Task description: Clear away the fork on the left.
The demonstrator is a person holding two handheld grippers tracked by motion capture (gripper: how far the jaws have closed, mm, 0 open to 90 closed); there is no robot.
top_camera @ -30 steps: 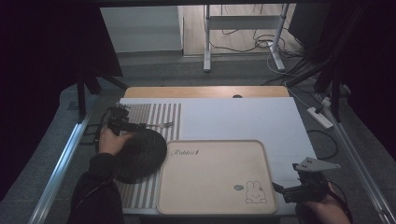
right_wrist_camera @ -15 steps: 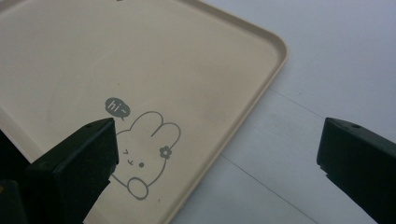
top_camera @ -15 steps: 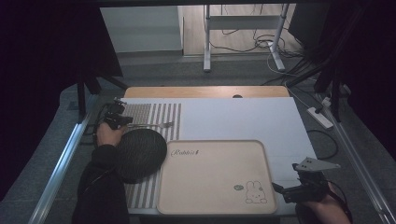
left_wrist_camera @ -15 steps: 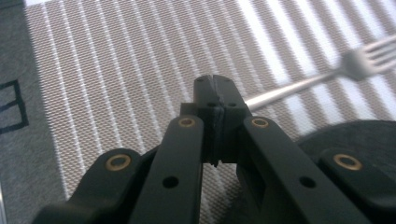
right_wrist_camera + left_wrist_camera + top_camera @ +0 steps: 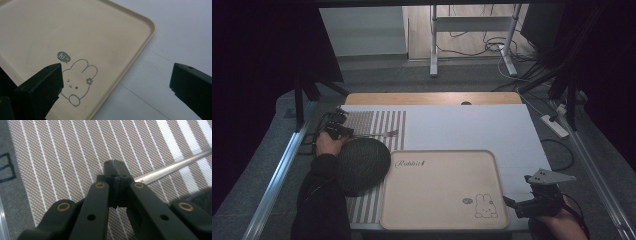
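A silver fork lies on the striped placemat at the table's left. My left gripper is at its handle end, jaws shut. The handle runs out to the right from behind the closed fingertips of the left gripper. A dark round plate sits just in front of it, partly on the placemat. My right gripper hovers open over the near right corner of the beige rabbit tray. Nothing sits between the wide-apart jaws of the right gripper above the tray.
A white mat covers the table's middle and right, and the wooden table edge shows at the back. Metal rails run along both sides. A power strip and cables lie on the floor at the right.
My left hand has moved away from the dark plate toward the back left, to the fork's handle end. The right gripper has stayed in place.
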